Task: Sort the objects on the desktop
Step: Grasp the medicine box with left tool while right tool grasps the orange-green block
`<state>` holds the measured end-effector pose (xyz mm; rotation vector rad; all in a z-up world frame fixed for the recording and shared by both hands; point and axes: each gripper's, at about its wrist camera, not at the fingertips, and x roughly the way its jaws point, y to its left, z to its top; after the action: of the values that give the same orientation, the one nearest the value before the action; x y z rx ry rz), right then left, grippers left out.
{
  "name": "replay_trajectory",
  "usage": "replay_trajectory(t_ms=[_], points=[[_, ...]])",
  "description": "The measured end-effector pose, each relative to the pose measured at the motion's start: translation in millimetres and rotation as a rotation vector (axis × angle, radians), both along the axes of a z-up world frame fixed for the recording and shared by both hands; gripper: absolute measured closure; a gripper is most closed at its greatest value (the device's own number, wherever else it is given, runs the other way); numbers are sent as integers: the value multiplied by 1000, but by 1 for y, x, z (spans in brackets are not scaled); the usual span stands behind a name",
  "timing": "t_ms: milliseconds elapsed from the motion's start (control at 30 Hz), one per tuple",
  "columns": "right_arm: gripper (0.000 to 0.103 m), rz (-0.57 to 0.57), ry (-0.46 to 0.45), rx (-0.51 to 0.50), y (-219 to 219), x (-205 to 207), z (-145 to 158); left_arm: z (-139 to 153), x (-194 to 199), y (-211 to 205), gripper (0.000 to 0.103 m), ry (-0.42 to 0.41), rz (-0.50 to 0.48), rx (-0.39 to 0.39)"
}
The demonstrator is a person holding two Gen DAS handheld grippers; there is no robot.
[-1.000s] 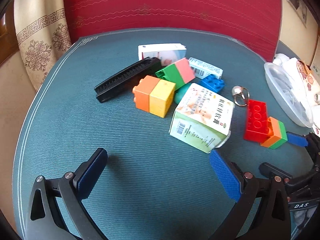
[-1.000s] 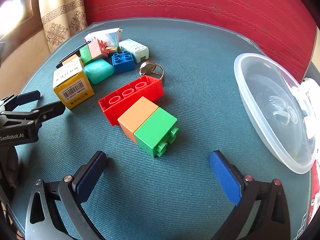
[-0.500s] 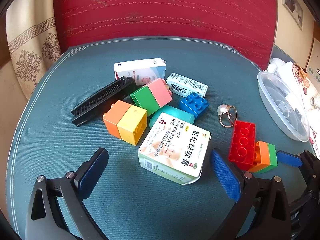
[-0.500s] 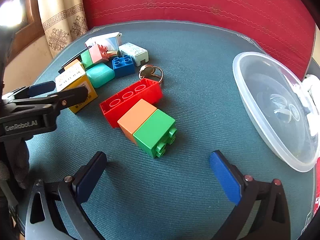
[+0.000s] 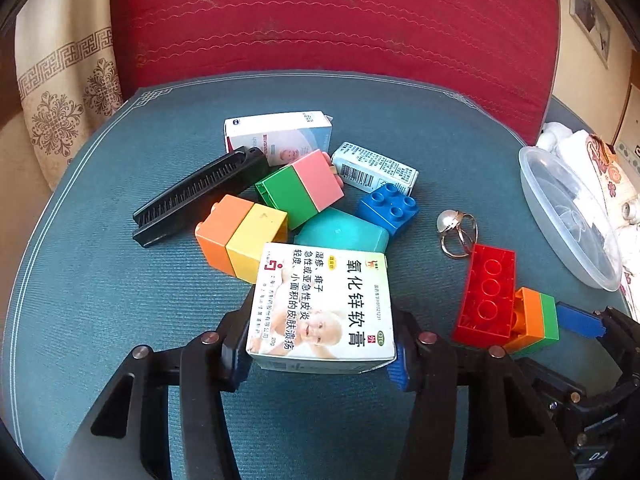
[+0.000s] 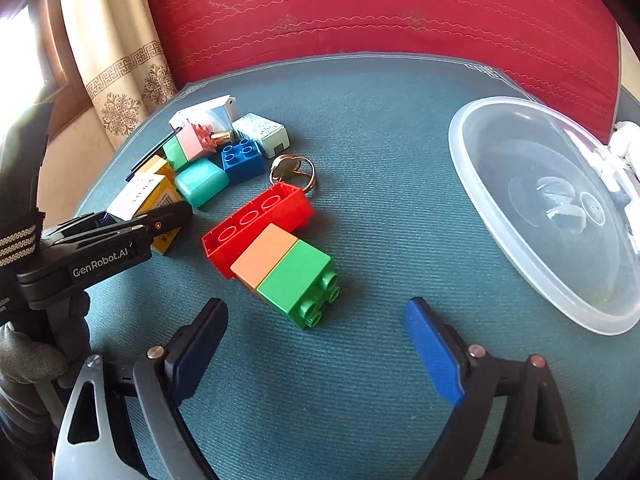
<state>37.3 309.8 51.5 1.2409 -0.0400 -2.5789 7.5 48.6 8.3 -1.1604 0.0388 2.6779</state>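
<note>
Left tongs [image 5: 320, 354] closing on white cardboard ointment box [image 5: 320, 300], pads flanking its sides, mid teal surface [image 5: 120, 320]. Right tongs [image 6: 316, 354] closing, empty, before orange-green brick [image 6: 288, 270]. Risk: thin carton crushing, or nudging adjacent orange-yellow brick [image 5: 242, 236].

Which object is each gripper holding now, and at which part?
The left gripper is closing on the ointment box, its pads at the box's two side faces. The right gripper holds nothing; its jaws are closing.
</note>
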Motion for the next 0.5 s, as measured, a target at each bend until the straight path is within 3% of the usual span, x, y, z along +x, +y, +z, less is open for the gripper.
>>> replay_trajectory(t_ms=[200,367,500], points=[[30,6,10,2,-6,-8,2,-1,1,0,47,4,5,-6],[50,22,31,32,-17,-7,2,1,-5,3,47,6,6,-15],[50,24,36,29,-17,-5,2,1,-5,4,47,7,6,-18]])
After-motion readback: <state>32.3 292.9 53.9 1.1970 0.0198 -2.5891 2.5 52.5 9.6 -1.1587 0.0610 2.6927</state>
